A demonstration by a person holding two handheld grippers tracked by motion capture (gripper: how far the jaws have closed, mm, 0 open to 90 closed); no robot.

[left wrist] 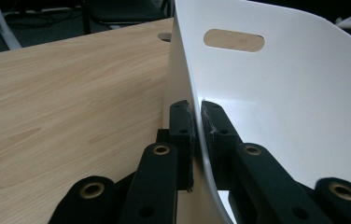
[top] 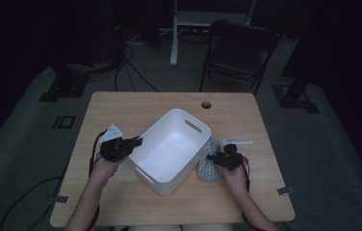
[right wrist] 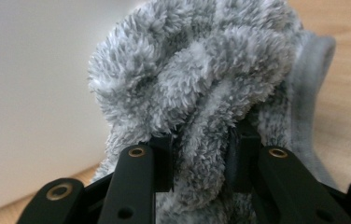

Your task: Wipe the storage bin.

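Counter (top: 121, 103) of pale wood, seen from the high view, dim room around it. White bin (top: 172, 150) sits near the middle, turned at an angle, with slot handles in its end walls; inside looks bare.

Left gripper (top: 138, 142) is at the bin's left wall. In the left gripper view its jaws are closed tight on the thin white wall (left wrist: 276, 98), one pad outside and one inside, rim pinched between them. Oval handle slot (left wrist: 234, 40) shows farther along that wall. Left hand (top: 103, 166) comes in from the bottom edge, grey plate (top: 111, 132) on top of the gripper.

Right gripper (top: 213, 159) is on the bin's right side, low over the counter. Grey fluffy cloth (top: 209, 163) lies bunched on the counter, just beside the bin's right wall, possibly touching it. In the right gripper view the jaws are partly closed on a thick fold of the cloth (right wrist: 201, 93), pile bulging up between and above the pads. Smooth hemmed edge of the cloth hangs at the right of that view; white bin wall (right wrist: 29, 93) is close behind at the left.

Small pale flat object (top: 238, 141) lies on the counter just beyond the right gripper; too small to identify. Round hole (top: 206, 104) sits in the counter near the far edge. Folding chair (top: 239, 50) stands beyond the counter.
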